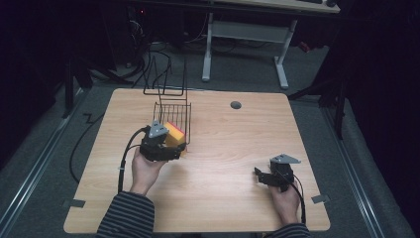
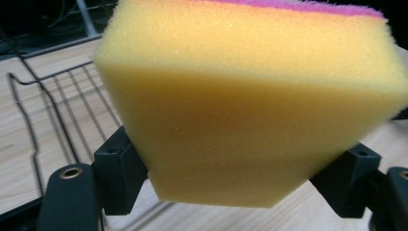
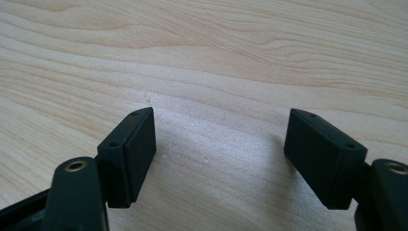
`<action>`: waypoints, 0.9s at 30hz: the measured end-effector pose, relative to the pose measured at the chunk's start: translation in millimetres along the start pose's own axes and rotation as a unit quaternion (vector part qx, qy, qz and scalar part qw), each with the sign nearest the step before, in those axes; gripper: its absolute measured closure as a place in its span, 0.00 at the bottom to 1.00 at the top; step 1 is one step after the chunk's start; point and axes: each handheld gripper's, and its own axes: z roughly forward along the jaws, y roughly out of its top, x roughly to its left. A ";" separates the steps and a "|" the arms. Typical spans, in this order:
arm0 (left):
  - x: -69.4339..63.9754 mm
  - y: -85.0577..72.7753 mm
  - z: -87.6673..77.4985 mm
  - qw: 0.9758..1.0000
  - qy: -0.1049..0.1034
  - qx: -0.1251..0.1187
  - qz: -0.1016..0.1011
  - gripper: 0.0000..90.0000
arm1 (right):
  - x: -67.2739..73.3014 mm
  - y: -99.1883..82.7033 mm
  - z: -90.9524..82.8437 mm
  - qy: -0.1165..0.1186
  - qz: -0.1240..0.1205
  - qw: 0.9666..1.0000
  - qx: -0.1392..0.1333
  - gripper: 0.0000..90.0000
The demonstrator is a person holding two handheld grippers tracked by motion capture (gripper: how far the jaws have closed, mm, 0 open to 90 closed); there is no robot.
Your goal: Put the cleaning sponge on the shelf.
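A yellow sponge (image 1: 174, 135) with a pink top layer is clamped in my left gripper (image 1: 171, 148), held at the front edge of a black wire rack (image 1: 174, 113). In the left gripper view the sponge (image 2: 250, 101) is squeezed between the two black jaws, with the rack's wires (image 2: 62, 110) behind it on the left. My right gripper (image 1: 261, 174) rests low over the wooden table (image 1: 223, 144) at the right front; its jaws stand wide apart over bare wood, the gripper (image 3: 221, 159) holding nothing.
The rack has a tall wire handle (image 1: 166, 74) rising at its back. A grey cable hole (image 1: 236, 105) sits in the table's far middle. Beyond the table stand a white desk frame (image 1: 247, 34) and cables on the floor.
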 end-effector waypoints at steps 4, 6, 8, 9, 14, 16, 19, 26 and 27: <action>7.4 5.8 -1.8 1.000 0.013 -0.001 -0.001 0.26 | 0.0 0.0 0.0 0.000 0.000 1.000 0.000 0.30; 8.9 7.2 -2.1 1.000 0.015 -0.002 -0.002 0.26 | -0.1 0.0 0.0 0.000 -0.001 1.000 0.000 0.30; 12.8 11.3 -2.0 1.000 0.022 0.000 0.000 0.26 | -0.1 0.0 0.0 0.000 -0.001 1.000 0.000 0.30; 13.9 12.2 -1.5 1.000 0.026 -0.001 0.000 0.26 | 0.0 0.0 0.0 0.000 0.000 1.000 0.000 0.30; 21.5 16.6 1.7 0.999 0.039 0.003 0.000 0.26 | 0.0 0.0 0.0 0.000 0.000 1.000 0.000 0.30; 22.6 17.4 2.8 0.999 0.040 0.003 -0.002 0.26 | 0.1 -0.1 0.0 0.000 0.000 1.000 0.000 0.30; 26.5 19.5 6.9 0.999 0.052 0.005 -0.001 0.26 | -0.1 0.0 0.0 0.000 -0.001 1.000 0.000 0.30; 34.6 18.7 17.2 0.998 0.061 -0.003 -0.021 0.26 | 0.0 0.0 0.0 0.000 -0.001 1.000 0.000 0.30; 35.1 18.4 19.1 0.998 0.062 -0.001 -0.020 0.26 | 0.0 0.0 0.0 0.000 -0.001 1.000 0.000 0.30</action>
